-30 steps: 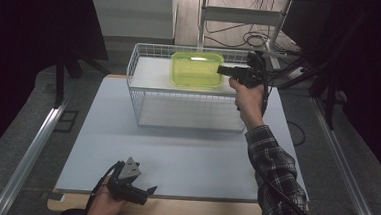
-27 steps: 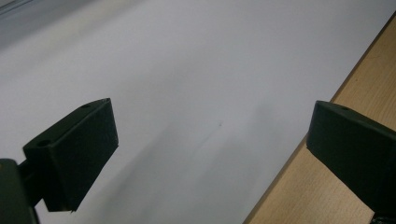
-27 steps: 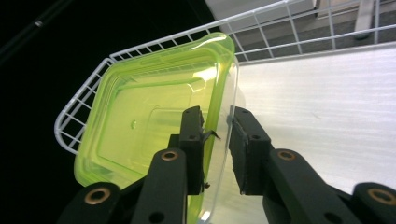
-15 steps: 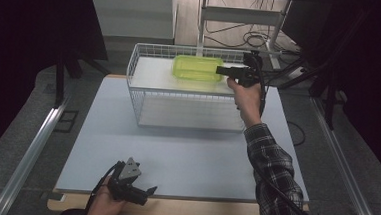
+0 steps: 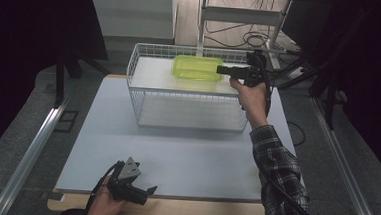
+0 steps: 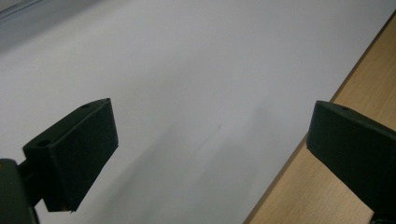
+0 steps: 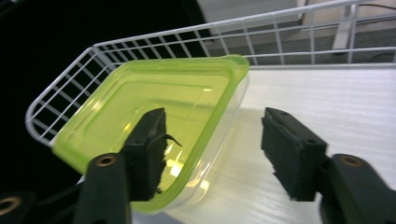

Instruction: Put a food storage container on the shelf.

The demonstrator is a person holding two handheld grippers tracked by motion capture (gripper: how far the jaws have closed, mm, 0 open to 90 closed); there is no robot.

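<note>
— Where is the green box (image 5: 198,68)?
— On the far basket's (image 5: 140,60) top shelf. The right claw (image 5: 223,69) has just been opening, with the box corner between its jaws (the wire wall stands close). The left claw (image 5: 149,191) waits open, near.

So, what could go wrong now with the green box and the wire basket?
1. The right gripper, whose jaws have just been opening, has one jaw over the green-lidded box; pulling back could catch the lid rim and drag it.
2. The box sits close to the wire basket wall, so a nudge may jam it against the wires.
3. The right gripper's cable hangs near the basket rim and might snag.
</note>
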